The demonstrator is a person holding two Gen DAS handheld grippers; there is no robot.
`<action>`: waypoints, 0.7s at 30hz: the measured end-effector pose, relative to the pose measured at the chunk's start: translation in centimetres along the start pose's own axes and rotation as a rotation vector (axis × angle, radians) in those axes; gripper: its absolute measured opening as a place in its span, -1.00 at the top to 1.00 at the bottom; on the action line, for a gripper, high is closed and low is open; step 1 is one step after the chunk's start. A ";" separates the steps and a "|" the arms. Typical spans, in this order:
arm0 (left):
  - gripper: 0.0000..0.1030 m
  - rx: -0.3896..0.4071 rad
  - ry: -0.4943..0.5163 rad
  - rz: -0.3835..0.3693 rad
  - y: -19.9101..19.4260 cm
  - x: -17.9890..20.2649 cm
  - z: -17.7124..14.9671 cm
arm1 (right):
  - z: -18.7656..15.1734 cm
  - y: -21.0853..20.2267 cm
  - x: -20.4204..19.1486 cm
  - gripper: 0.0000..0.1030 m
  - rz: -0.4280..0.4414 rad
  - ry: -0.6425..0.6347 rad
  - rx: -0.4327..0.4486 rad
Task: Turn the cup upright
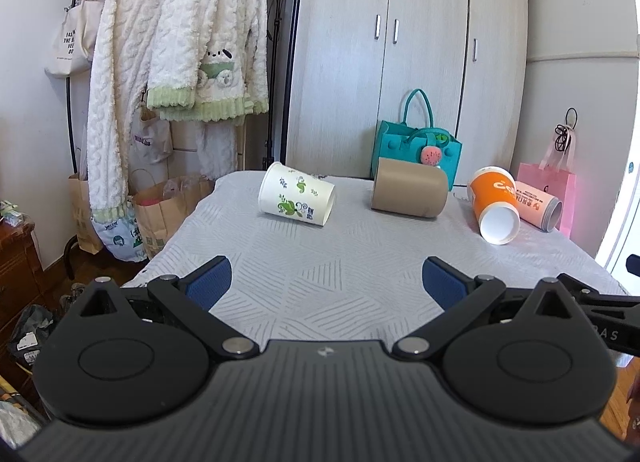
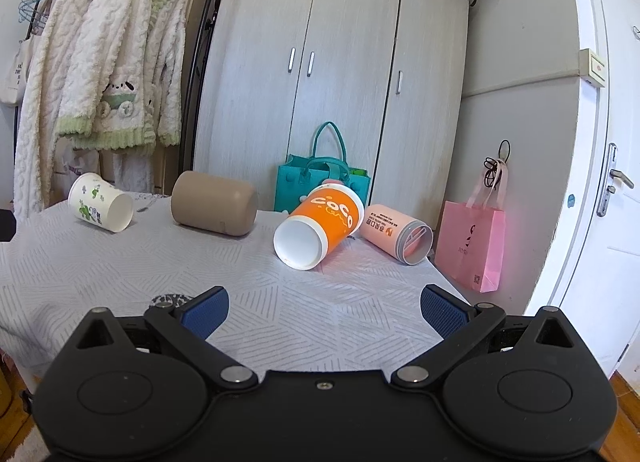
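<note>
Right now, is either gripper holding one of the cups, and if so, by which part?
Nothing is held. The left gripper and right gripper are both open over the table, short of the cups.

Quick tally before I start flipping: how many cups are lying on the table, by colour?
White with green print: 1
Tan: 1
Orange: 1
Pink: 1
Total: 4 cups, all on their sides.

Pretty ordinary bedroom: a pale grey three-door wardrobe (image 2: pixel 320 74) against the back wall, a clothes rack (image 1: pixel 86 22) of fluffy white robes (image 1: pixel 172 42) on the left, a white door (image 2: pixel 604 166) right, daylight everywhere.
</note>
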State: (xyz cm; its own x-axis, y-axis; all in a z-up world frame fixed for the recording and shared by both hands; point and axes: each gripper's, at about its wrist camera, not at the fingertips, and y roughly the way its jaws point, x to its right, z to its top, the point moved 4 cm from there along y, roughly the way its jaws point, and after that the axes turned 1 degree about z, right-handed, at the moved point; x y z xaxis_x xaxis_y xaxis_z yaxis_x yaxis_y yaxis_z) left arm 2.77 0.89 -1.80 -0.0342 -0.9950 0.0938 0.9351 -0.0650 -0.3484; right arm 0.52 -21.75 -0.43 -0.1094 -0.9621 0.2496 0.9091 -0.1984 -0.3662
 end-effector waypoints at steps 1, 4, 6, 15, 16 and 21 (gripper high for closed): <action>-1.00 -0.006 -0.001 0.001 0.0 0.0 -0.1 | 0.0 0.0 0.0 -1.00 -0.001 -0.005 -0.002; -1.00 -0.031 -0.008 -0.003 0.1 0.0 -0.1 | 0.1 -0.2 0.0 -1.00 -0.005 -0.017 -0.006; -1.00 -0.048 -0.013 -0.007 0.0 -0.2 -0.1 | 0.2 -0.3 0.0 -1.00 0.000 -0.023 -0.012; -1.00 -0.163 -0.010 -0.070 0.6 -1.4 2.2 | 3.6 -2.2 0.3 -1.00 0.350 -0.072 -0.030; -1.00 -0.179 -0.015 -0.090 0.9 -1.7 2.7 | 4.2 -2.3 0.3 -1.00 0.388 -0.095 -0.039; -1.00 -0.209 -0.034 -0.119 2.0 -3.3 5.1 | 7.5 -2.8 -0.5 -1.00 0.521 -0.193 -0.050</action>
State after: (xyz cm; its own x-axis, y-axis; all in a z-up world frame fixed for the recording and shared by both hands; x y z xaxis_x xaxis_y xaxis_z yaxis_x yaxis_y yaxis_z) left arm 6.51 4.48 1.96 -0.1250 -0.9764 0.1760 0.8315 -0.1999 -0.5183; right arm 1.01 -19.28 7.19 0.4295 -0.8845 0.1819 0.8026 0.2816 -0.5259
